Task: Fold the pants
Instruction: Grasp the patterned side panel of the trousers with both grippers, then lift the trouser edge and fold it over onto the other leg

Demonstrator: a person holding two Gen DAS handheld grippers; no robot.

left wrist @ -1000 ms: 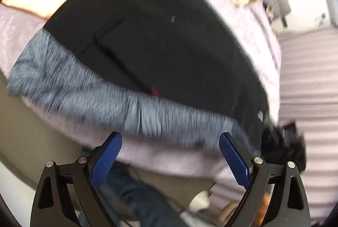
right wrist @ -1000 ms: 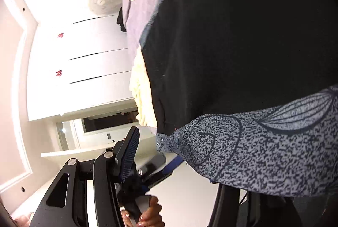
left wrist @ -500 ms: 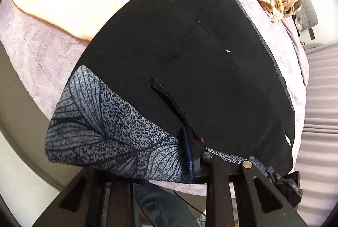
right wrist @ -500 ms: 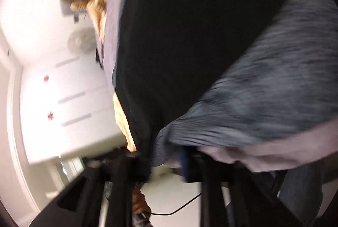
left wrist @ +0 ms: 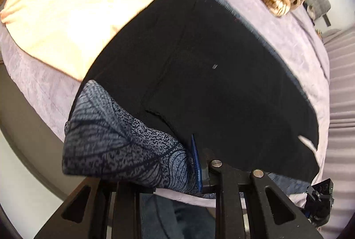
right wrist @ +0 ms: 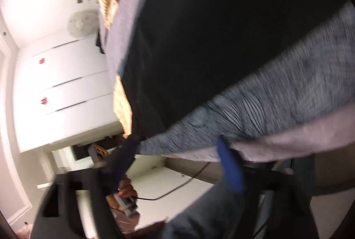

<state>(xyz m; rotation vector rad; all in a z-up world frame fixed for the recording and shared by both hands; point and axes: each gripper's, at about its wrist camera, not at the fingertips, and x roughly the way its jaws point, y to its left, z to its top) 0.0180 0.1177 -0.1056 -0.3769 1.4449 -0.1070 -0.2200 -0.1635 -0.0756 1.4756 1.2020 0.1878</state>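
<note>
Left gripper (left wrist: pixel 196 161) pinched shut on the grey patterned waistband (left wrist: pixel 115 139) of the black pants (left wrist: pixel 221 74), which lie flat on the lilac bedspread (left wrist: pixel 37 83), running toward 12 o'clock. Right gripper (right wrist: pixel 177 156): jaws have just been opening, now spread wide, band edge between them but pads not pressing. Risk: with one corner held, lifting now would skew the fold; stretchy band could slip. Cream blanket (left wrist: pixel 73 5) at 10 o'clock could snag.

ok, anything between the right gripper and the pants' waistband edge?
Nothing visible. The right gripper is open, its jaws having just been opening, right at the patterned waistband of the pants. Only the lilac bed cover lies under that edge. The left gripper is shut on the waistband.
</note>
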